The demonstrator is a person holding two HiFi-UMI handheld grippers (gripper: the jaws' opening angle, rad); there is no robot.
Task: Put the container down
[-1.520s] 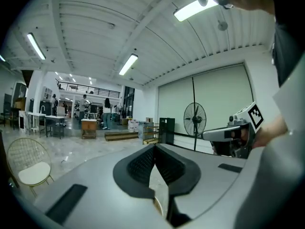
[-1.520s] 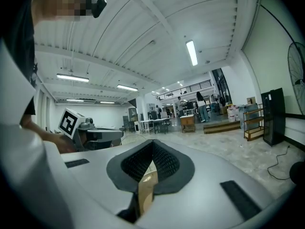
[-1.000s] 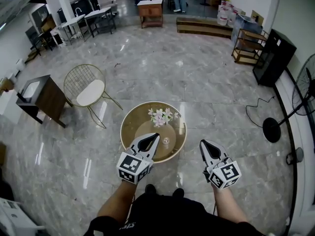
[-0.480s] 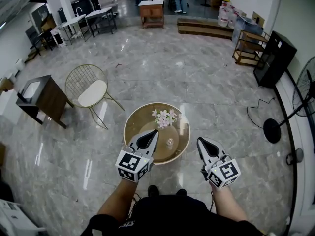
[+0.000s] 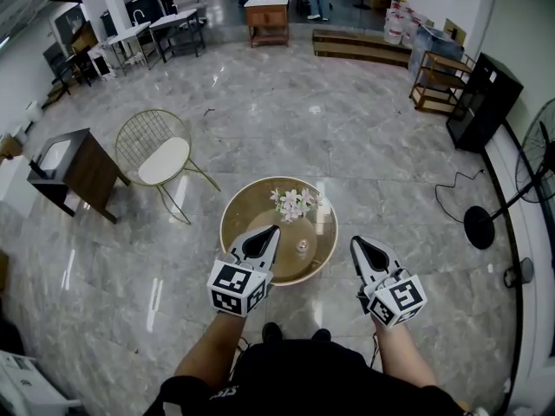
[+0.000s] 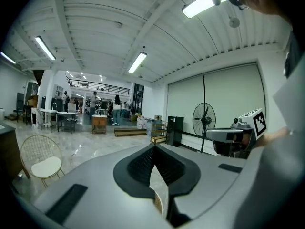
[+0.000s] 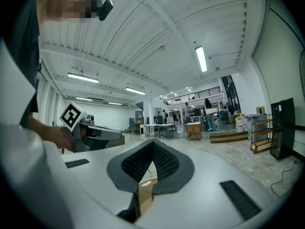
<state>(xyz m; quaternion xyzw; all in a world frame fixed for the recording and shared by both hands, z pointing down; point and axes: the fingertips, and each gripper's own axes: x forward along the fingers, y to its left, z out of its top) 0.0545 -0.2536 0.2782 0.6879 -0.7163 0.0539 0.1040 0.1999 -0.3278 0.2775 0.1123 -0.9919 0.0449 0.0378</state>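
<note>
A small clear glass container stands on the round gold-rimmed glass table, near its front. A bunch of pale flowers sits toward the back of the table. My left gripper hovers over the table's front left part, just left of the container, shut and holding nothing. My right gripper hangs off the table's right edge, shut and also holding nothing. In the left gripper view the left gripper has its jaws together, and the right gripper shows at the right. In the right gripper view the right gripper is likewise closed.
A gold wire chair with a white seat and a dark wooden side table stand to the left. A fan stand with a trailing cable, a black cabinet and a wooden shelf line the right. My feet are just before the table.
Both grippers have edged slightly forward toward the table, and the view has shifted a little with them. The jaws of both stay closed and the container has not moved.
</note>
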